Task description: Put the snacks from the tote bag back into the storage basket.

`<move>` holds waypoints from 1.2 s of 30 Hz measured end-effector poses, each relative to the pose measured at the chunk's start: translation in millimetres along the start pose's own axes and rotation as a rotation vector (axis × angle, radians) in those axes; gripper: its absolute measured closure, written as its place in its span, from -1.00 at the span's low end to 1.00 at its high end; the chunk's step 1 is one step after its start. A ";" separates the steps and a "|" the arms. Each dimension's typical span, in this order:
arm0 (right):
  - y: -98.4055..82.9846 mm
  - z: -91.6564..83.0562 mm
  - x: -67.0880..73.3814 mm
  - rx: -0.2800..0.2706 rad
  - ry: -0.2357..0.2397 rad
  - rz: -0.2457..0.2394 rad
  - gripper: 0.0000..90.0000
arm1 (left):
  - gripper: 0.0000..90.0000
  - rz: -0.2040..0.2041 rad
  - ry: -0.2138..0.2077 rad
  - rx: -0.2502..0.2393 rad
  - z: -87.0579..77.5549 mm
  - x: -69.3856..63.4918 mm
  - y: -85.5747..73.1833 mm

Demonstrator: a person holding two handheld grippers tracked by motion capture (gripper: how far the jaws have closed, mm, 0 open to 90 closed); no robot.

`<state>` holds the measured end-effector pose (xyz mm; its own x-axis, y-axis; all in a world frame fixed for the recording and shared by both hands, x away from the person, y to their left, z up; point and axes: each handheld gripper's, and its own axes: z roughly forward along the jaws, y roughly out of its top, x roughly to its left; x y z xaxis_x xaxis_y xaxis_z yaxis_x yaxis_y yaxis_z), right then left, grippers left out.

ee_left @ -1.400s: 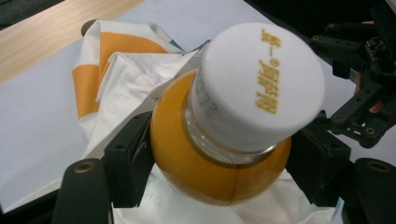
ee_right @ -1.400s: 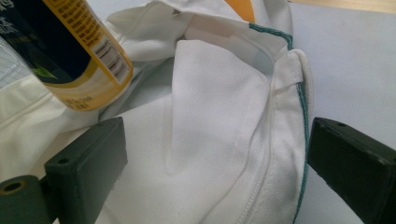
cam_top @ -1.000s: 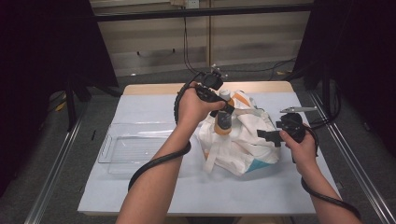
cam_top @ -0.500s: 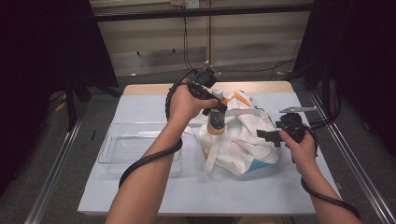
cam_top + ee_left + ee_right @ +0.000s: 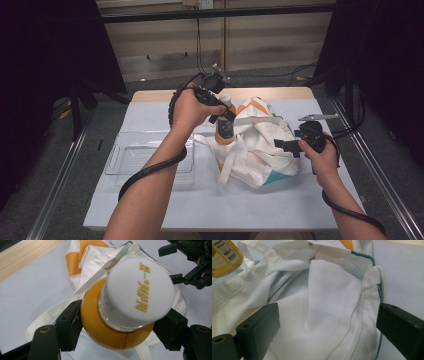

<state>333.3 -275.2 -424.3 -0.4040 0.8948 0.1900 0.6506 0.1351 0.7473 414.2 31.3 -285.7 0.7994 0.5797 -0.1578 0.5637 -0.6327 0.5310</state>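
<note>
An orange bottle [image 5: 100, 325] with a white cap [image 5: 138, 288] is clamped at its shoulder between the jaws of my left gripper [image 5: 120, 326]. In the high view the bottle [image 5: 224, 131] hangs upright at the left edge of a white tote bag [image 5: 260, 152] with orange and teal patches, and the left gripper [image 5: 225, 116] grips it from above. My right gripper [image 5: 286, 146] rests at the bag's right side. Its jaws stand wide apart around the white cloth [image 5: 324, 302] without pressing on it.
A clear plastic tray [image 5: 127, 162] lies on the pale table cover [image 5: 250, 210] left of the bag, under my left forearm. Cables trail from both grippers. Metal rails run along both sides of the table.
My left hand has carried the bottle a little to the left and upward, away from the bag's opening. The right gripper has kept still.
</note>
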 end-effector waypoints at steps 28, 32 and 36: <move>1.3 -1.5 1.4 -0.005 -0.003 -0.001 -0.89 | -0.33 -0.007 0.011 0.074 -25.0 14.6 -10.0; 1.2 -2.0 1.4 -0.003 -0.002 0.002 -0.89 | -0.33 -0.019 0.014 0.074 -28.1 16.5 -10.8; 1.4 -2.1 1.8 -0.006 -0.001 0.002 -0.89 | -0.33 -0.021 0.010 0.076 -31.9 19.0 -11.6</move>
<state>332.2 -274.3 -421.6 -0.4021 0.8955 0.1906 0.6477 0.1311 0.7505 416.3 66.1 -268.3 0.7855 0.5979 -0.1598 0.5946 -0.6574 0.4629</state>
